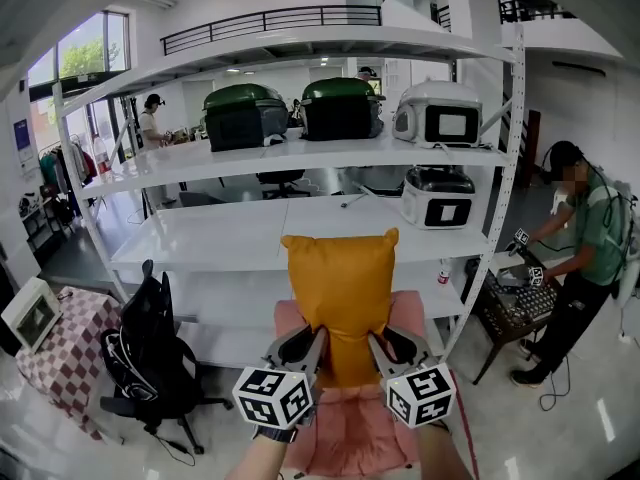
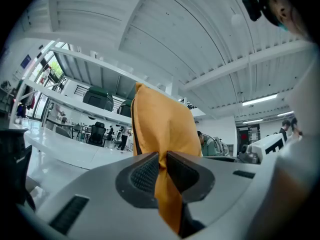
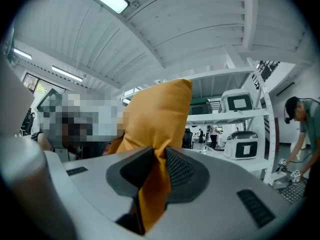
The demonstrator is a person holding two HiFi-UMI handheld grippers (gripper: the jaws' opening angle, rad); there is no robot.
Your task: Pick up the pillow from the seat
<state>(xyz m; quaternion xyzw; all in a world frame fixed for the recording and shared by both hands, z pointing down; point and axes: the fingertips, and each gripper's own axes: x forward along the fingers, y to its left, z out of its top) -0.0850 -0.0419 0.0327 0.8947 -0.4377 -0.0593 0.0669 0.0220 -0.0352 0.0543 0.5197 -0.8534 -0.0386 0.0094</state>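
The left gripper and right gripper each clamp the orange pillow upright above the pink seat.
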